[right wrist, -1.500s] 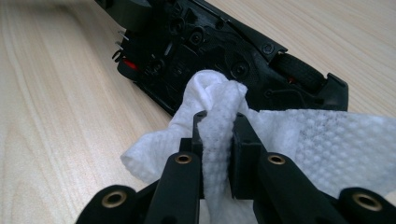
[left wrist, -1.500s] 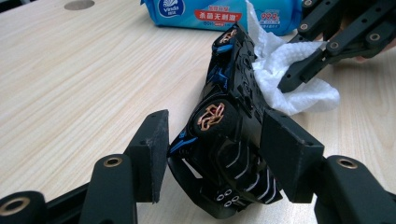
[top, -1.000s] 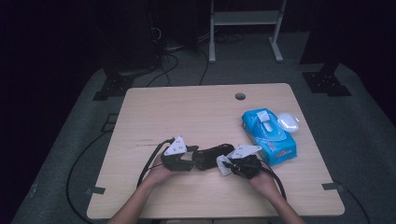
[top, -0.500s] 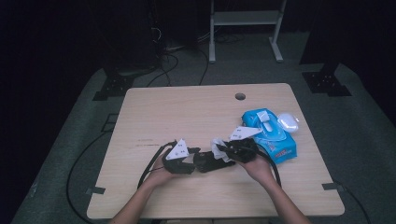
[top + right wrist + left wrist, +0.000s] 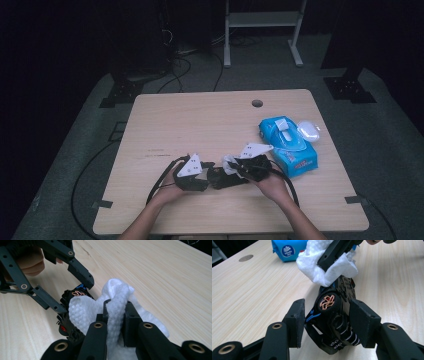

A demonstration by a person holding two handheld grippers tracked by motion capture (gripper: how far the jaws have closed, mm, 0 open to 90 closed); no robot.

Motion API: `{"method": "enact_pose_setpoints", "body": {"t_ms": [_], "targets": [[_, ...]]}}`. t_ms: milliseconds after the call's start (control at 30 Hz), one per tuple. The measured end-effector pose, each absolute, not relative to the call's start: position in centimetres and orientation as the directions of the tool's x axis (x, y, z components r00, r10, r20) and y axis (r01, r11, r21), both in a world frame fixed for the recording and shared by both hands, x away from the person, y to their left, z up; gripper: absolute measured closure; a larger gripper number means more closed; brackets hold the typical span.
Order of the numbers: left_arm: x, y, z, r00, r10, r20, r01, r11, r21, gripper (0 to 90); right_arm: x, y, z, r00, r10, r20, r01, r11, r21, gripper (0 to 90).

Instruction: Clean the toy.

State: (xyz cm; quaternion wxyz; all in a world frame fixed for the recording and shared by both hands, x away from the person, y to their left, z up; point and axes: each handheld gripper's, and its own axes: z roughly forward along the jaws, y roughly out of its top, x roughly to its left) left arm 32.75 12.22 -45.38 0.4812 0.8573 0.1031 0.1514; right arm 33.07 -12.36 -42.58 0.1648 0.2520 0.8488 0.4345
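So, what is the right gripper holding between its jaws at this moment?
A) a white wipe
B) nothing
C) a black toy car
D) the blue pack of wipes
A: in the right gripper view, the right gripper has its jaws shut on the bunched white wipe, while the left gripper clamps the black toy car.

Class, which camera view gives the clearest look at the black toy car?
The left gripper view: the toy car sits close between that gripper's jaws, copper wheel visible. In the right gripper view the white wipe hides most of it; in the high view it is a small dark shape.
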Motion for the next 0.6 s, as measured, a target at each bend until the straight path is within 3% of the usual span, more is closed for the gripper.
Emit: {"method": "enact_pose_setpoints", "body": {"t_ms": [67,167,300,333,433,600], "targets": [[32.6,12.1,-45.4,0.935,0.320,0.152,0.039,-0.519,0.854,46.4,32.5,-12.6,-42.8,-0.820,0.569,-0.060,0.275,0.483,0.832,82.2],[32.8,12.0,-45.5,0.938,0.324,0.122,0.072,-0.527,0.847,36.6,31.9,-12.9,-42.9,-0.825,0.562,-0.064,0.259,0.476,0.841,82.2],[33.2,11.8,-45.9,0.942,0.326,0.078,0.115,-0.533,0.838,33.6,31.0,-13.1,-43.2,-0.835,0.546,-0.064,0.247,0.477,0.844,82.2],[33.2,11.7,-46.0,0.944,0.321,0.073,0.118,-0.536,0.836,34.8,30.9,-13.1,-43.2,-0.837,0.543,-0.064,0.245,0.476,0.845,82.2],[33.0,11.4,-46.3,0.947,0.296,0.127,0.068,-0.570,0.819,50.6,30.8,-13.0,-43.3,-0.833,0.548,-0.078,0.238,0.482,0.843,82.1],[33.6,11.7,-46.4,0.941,0.317,0.120,0.081,-0.553,0.829,53.5,31.6,-12.5,-43.3,-0.820,0.567,-0.074,0.251,0.474,0.844,82.2]]}}
